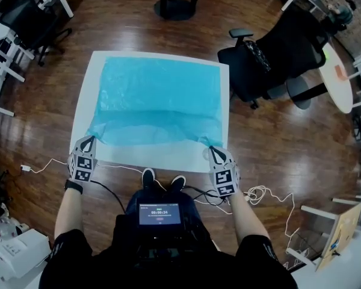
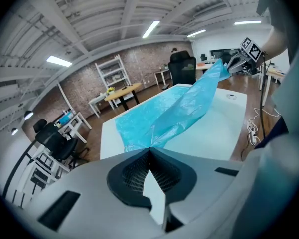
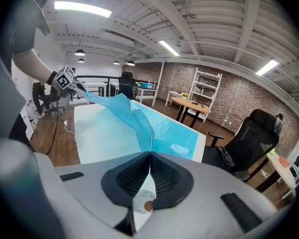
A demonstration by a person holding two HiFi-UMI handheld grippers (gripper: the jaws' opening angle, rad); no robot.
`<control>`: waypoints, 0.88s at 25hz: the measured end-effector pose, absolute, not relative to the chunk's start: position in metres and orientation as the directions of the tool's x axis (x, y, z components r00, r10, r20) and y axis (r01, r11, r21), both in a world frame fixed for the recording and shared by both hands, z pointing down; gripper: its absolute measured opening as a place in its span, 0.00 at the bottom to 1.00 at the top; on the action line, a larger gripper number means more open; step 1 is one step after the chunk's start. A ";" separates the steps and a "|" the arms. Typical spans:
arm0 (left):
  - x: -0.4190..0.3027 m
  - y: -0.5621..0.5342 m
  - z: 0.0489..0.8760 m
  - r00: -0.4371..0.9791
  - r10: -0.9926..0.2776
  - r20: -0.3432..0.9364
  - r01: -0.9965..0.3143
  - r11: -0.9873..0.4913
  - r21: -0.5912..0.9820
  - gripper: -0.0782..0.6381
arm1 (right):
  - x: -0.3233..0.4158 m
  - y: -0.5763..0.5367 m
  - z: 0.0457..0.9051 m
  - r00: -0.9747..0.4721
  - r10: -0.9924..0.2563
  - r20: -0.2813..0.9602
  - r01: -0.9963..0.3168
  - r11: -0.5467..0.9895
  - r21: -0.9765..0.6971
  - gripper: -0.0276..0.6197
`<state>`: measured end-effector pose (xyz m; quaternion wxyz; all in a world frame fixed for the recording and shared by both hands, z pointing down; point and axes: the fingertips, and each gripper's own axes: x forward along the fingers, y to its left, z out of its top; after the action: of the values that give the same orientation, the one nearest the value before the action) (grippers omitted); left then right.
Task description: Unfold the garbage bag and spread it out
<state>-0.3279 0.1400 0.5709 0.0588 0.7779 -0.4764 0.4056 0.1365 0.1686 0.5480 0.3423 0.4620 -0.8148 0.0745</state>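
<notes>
Left gripper [image 2: 149, 149]: jaws pinched tight on the near-left corner of the blue garbage bag [image 1: 156, 95]. Right gripper [image 3: 149, 153] is the same, clamped down on the near-right corner. That's 2 grippers on 2 corners, both at the near edge of the white table [image 1: 159, 160]. Between them the bag's near edge is lifted off the tabletop and sags in a shallow curve, and the film rises in a taut ridge to each pair of jaws. The rest of the bag lies opened out and wrinkled, covering most of the table, its far edge close to the table's far edge. A bare white strip shows along the near side, with thin margins left and right. Off the table's far-right corner, 1 black office chair [image 1: 277, 59] stands on the wood floor. Past the far end is the dark base of a round table [image 1: 175, 5]. A white cable [image 1: 262, 194] coils on the floor by the person's right arm, and a small screen [image 1: 159, 213] sits at the chest.
</notes>
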 end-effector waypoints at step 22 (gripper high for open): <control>-0.350 0.156 0.634 0.200 -0.585 0.786 -0.808 -0.553 -0.206 0.12 | 0.135 0.206 0.642 -0.286 -0.538 0.793 -0.852 0.521 0.046 0.16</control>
<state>-0.3497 0.1558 0.6337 0.1269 0.7640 -0.4556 0.4389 0.1353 0.2060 0.6423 0.3959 0.4473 -0.7771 0.1981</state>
